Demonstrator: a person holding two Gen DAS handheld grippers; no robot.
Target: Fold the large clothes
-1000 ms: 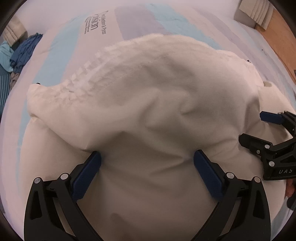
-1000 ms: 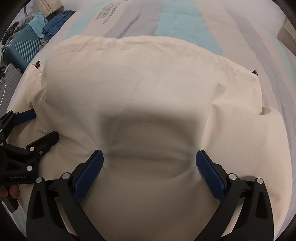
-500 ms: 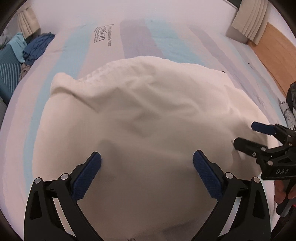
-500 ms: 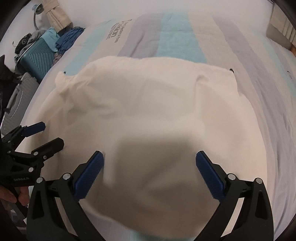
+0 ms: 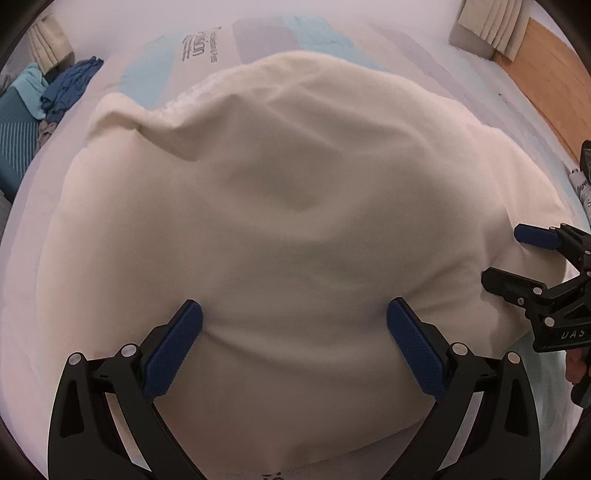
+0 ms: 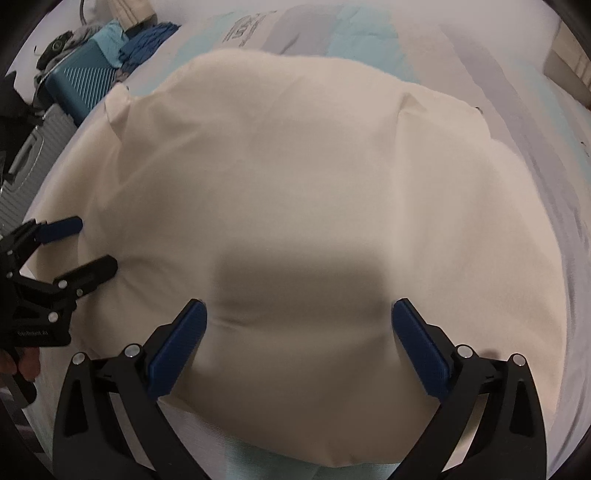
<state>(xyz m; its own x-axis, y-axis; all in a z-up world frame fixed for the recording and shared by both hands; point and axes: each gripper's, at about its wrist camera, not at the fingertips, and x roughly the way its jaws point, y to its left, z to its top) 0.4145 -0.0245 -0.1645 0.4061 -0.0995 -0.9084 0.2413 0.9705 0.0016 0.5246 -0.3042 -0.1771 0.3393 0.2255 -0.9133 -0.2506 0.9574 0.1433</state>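
Cream garment lay spread over the striped bed, its near edge just short of the bed's front. Left tool and right tool both had fingers spread wide over the cloth, pinching nothing. Versus 0.5 s ago both tools sat lower and closer, the cloth filling more of each view; it looked flatter than at 1.0 s, though blur makes that uncertain. Blue clothes pile and teal suitcase stayed at far left.

**Few words legible on tool and mattress**

The right tool, seen from the left wrist, carries white letters reading "DAS". Dark print on the mattress ends in "sion"; smaller lines beside it are too blurred to read.
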